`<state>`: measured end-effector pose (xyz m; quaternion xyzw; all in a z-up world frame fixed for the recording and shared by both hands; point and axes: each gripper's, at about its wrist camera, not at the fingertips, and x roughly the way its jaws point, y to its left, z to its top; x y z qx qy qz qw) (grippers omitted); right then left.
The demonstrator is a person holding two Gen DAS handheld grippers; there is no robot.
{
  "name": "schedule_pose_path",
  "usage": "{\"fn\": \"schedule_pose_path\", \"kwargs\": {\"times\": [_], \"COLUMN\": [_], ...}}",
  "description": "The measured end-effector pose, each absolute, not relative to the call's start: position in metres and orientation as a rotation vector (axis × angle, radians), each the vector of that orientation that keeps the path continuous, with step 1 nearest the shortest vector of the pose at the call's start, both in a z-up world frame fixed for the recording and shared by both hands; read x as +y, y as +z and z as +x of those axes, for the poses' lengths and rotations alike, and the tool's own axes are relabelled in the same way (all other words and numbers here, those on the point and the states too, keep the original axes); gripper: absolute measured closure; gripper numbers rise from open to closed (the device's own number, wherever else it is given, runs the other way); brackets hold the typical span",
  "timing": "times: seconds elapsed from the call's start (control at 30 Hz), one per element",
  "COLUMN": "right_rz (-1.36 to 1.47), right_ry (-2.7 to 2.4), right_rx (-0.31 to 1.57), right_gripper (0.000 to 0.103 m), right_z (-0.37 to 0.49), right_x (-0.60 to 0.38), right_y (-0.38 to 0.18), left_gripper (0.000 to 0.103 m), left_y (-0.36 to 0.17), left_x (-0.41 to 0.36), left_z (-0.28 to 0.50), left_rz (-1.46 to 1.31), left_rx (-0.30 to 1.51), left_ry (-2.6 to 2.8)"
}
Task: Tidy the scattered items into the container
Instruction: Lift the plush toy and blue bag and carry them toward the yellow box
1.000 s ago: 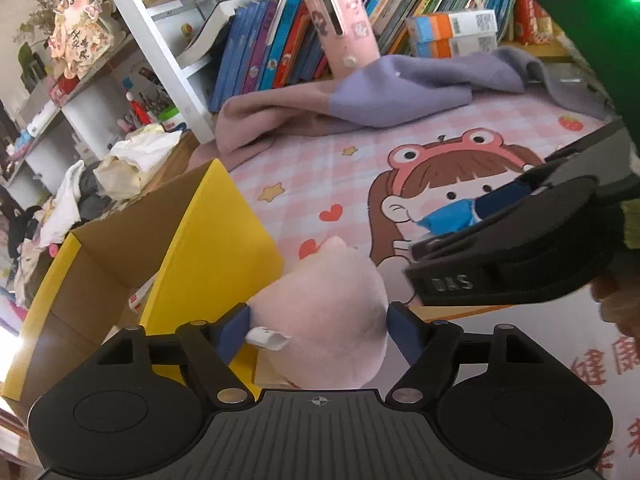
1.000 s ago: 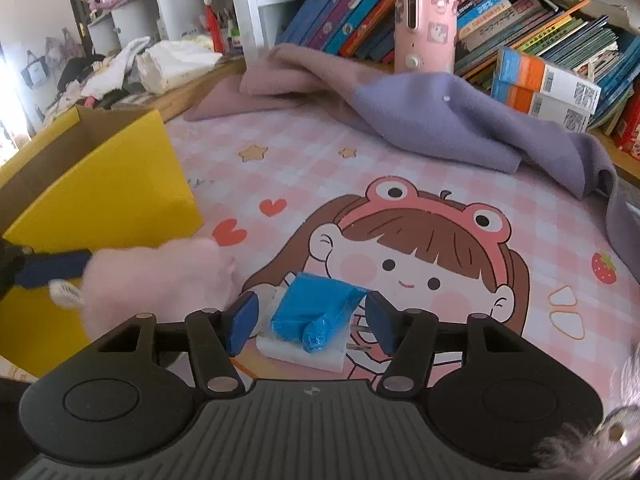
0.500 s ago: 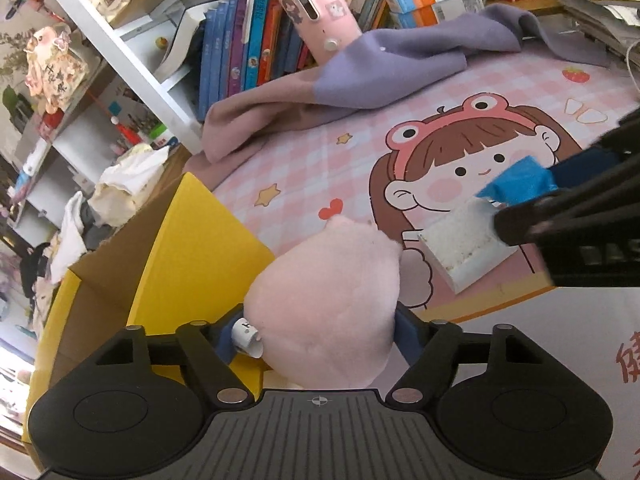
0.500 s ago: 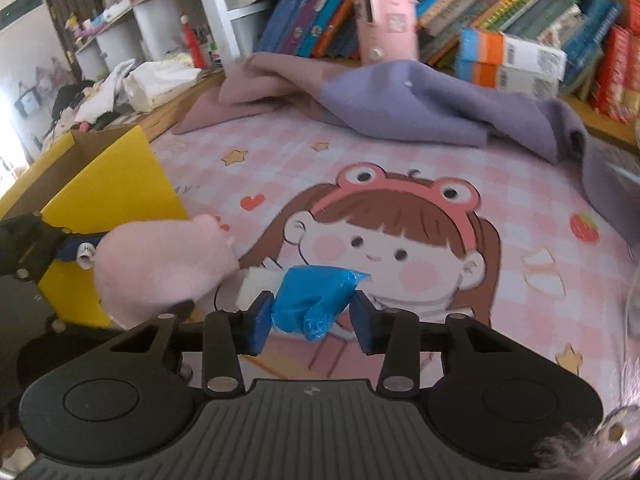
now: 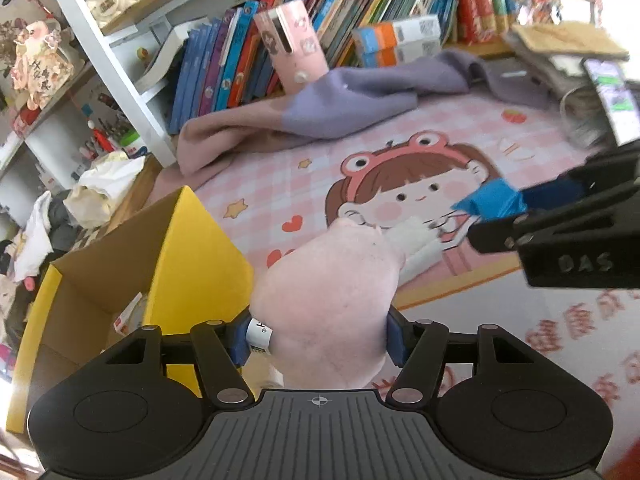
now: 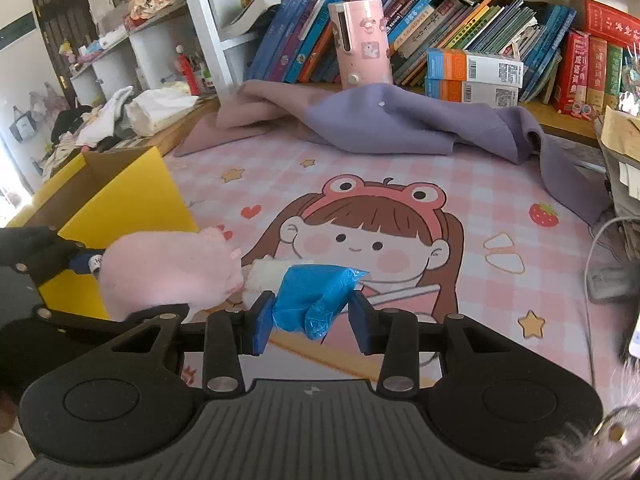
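Observation:
A pink plush toy (image 5: 328, 292) sits between the blue pads of my left gripper (image 5: 318, 336), whose jaws are closing and pressing into it. It hangs just right of the open yellow cardboard box (image 5: 192, 256). In the right wrist view the plush (image 6: 168, 276) is at the left, in front of the box (image 6: 132, 196). My right gripper (image 6: 311, 326) is shut on a crumpled blue plastic bag (image 6: 316, 292); the bag (image 5: 492, 204) also shows in the left wrist view. A white fluffy block (image 6: 268, 272) shows between the plush and the bag.
A pink cartoon mat (image 6: 400, 208) covers the table. A purple and mauve blanket (image 6: 400, 128) lies bunched at the back, below a pink cylinder (image 6: 362, 52) and rows of books (image 6: 460, 36). Papers, a phone (image 5: 616, 100) and a white cable (image 6: 592, 248) crowd the right edge.
My right gripper closed on the blue bag and lifted it off the white block. My left gripper squeezed tighter on the plush and raised it beside the box.

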<state>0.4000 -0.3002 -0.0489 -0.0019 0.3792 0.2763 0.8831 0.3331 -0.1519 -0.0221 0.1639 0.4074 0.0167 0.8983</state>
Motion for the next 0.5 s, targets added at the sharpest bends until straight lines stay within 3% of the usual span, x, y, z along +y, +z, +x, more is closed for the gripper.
{"fn": "schedule_pose_path", "kwargs": {"times": [0.5], "right_rz": [0.006], "right_ry": [0.490], "right_rx": [0.811], "right_gripper": [0.066], "right_z": [0.341], "right_x": [-0.324], "right_y": [-0.040], "left_gripper": [0.041], "left_y": [0.001], "left_x": [-0.156], "left_z": [0.275], "left_rz": [0.262], "left_rx": [0.828], "left_ry": [-0.177]}}
